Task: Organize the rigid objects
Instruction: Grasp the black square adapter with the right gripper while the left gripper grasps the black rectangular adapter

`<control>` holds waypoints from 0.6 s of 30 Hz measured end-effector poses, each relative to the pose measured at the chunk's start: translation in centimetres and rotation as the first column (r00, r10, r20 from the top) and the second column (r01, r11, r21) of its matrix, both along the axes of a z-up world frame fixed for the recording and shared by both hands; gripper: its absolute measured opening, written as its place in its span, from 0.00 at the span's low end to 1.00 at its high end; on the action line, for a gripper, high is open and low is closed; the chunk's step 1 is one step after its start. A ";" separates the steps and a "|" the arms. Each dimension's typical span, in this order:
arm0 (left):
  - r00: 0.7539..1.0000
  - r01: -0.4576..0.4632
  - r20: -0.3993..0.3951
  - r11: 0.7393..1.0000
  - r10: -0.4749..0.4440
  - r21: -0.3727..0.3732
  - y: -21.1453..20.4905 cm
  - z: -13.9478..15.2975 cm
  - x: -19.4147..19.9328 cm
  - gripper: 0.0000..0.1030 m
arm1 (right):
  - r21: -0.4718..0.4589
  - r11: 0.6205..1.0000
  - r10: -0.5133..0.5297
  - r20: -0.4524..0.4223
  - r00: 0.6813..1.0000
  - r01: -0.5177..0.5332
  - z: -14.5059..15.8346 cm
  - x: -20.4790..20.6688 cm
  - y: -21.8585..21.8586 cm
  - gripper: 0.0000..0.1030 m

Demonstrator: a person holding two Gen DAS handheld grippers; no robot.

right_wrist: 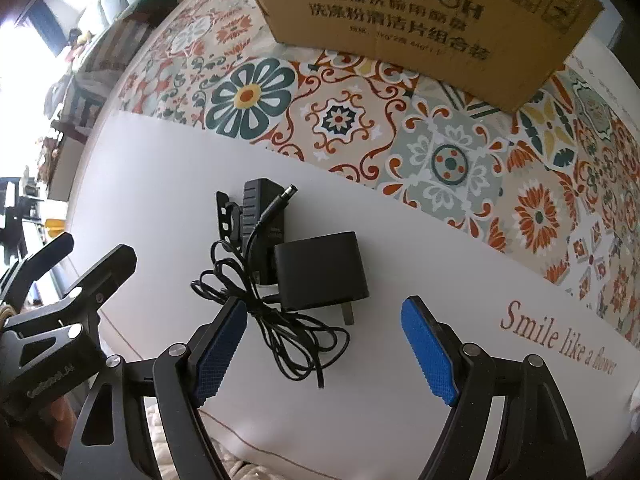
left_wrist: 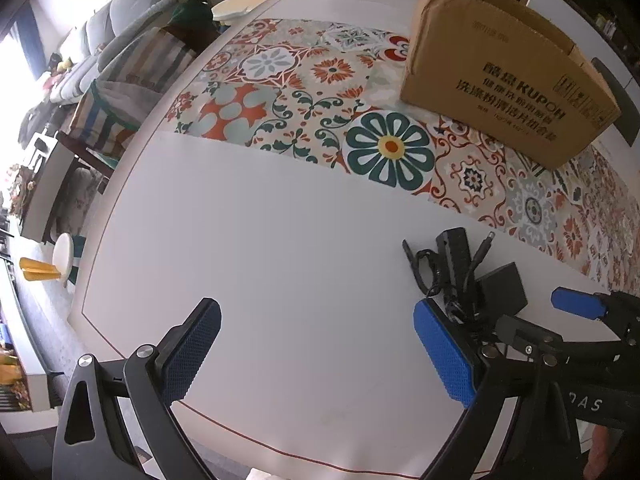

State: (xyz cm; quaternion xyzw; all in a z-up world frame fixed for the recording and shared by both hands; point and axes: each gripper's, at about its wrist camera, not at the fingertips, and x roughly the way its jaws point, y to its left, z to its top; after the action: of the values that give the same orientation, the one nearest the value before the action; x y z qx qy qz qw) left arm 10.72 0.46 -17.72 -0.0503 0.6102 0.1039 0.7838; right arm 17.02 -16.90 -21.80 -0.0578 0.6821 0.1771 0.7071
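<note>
Two black power adapters lie together on the white table. The square adapter (right_wrist: 320, 268) (left_wrist: 502, 288) has its prongs toward me. The longer adapter (right_wrist: 256, 208) (left_wrist: 456, 256) lies behind it, with a barrel plug (right_wrist: 286, 192) resting across it. Their tangled black cable (right_wrist: 288, 332) sprawls in front. My right gripper (right_wrist: 325, 350) hangs over the cable, open, its blue pads (right_wrist: 430, 352) apart and pressing nothing. My left gripper (left_wrist: 320, 352) is open over bare table to the left of the adapters. Its right finger (left_wrist: 444, 352) hides part of the cable.
An open cardboard box (left_wrist: 500, 80) (right_wrist: 420, 12) stands at the back on the flower-patterned runner (left_wrist: 320, 100). A small black strip (right_wrist: 224, 216) lies left of the adapters. The table edge (left_wrist: 92, 280) curves at the left, with chairs and a sofa beyond.
</note>
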 end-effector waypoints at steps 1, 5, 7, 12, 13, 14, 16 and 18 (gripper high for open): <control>1.000 -0.003 -0.003 1.000 0.003 0.001 0.0 -0.1 0.0 0.96 | -0.003 1.000 0.005 -0.003 1.000 -0.005 -0.2 0.1 0.1 0.77; 1.000 -0.012 -0.018 1.000 0.012 0.000 0.1 -0.6 0.0 0.96 | -0.010 1.000 0.018 -0.006 1.000 -0.018 -1.0 0.4 0.6 0.74; 1.000 -0.014 -0.021 1.000 0.014 0.004 0.1 -0.7 0.1 0.96 | -0.014 1.000 0.025 -0.016 1.000 -0.025 -1.5 0.8 0.7 0.71; 1.000 -0.020 -0.022 1.000 0.021 0.014 0.0 -0.9 0.3 0.96 | -0.024 0.999 0.035 -0.029 0.999 -0.036 -2.6 1.4 0.9 0.66; 1.000 -0.020 -0.023 1.000 0.021 0.015 -0.1 -1.0 0.3 0.96 | -0.024 0.999 0.035 -0.029 0.999 -0.036 -2.8 1.4 1.0 0.66; 0.999 -0.021 -0.023 1.000 0.021 0.016 -0.1 -1.0 0.3 0.96 | -0.024 0.999 0.035 -0.032 0.999 -0.036 -2.9 1.6 0.9 0.65; 1.000 -0.018 -0.023 1.000 0.018 0.016 -0.1 -1.0 0.3 0.96 | -0.022 0.999 0.037 -0.038 0.999 -0.038 -3.2 1.8 1.0 0.63; 1.000 -0.013 -0.024 1.000 0.014 0.018 -0.2 -1.1 0.4 0.96 | -0.018 0.999 0.040 -0.046 0.998 -0.041 -3.4 1.7 0.9 0.61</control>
State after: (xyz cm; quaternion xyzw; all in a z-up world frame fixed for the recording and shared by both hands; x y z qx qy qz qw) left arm 11.14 0.22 -18.81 -0.0463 0.6184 0.1153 0.7760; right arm 18.71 -16.02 -25.24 -0.0741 0.6984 0.1862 0.6871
